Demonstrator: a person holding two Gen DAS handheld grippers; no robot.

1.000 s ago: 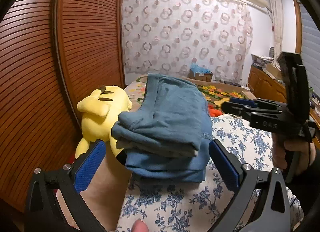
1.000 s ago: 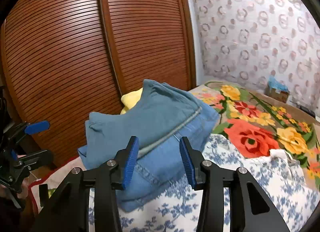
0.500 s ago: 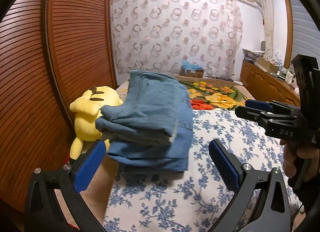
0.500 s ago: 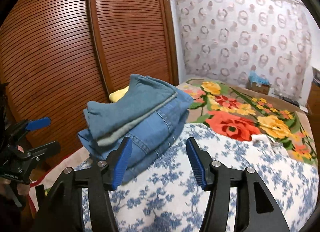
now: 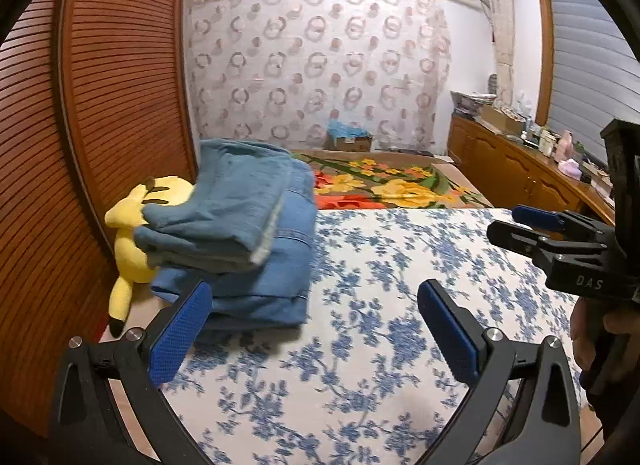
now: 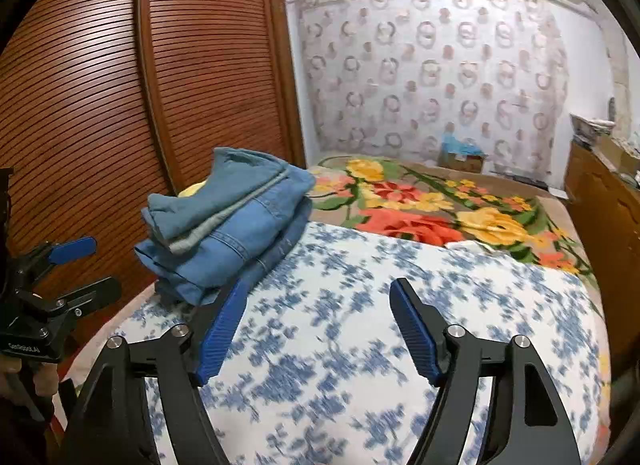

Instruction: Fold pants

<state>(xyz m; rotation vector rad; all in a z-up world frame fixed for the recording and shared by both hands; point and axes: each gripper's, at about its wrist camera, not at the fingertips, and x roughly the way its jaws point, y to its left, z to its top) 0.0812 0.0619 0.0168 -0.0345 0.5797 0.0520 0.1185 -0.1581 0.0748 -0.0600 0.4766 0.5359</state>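
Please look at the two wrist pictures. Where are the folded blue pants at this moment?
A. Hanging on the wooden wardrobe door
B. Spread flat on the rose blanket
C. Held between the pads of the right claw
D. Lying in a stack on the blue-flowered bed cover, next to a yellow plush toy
D: the folded blue pants lie stacked on the blue-flowered bed cover beside the yellow plush toy, and both claws are open and empty.

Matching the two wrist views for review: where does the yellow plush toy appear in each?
Left wrist: yellow plush toy left of centre, behind the folded jeans.
Right wrist: only a yellow sliver behind the jeans.
Shared landmark: slatted wooden doors.
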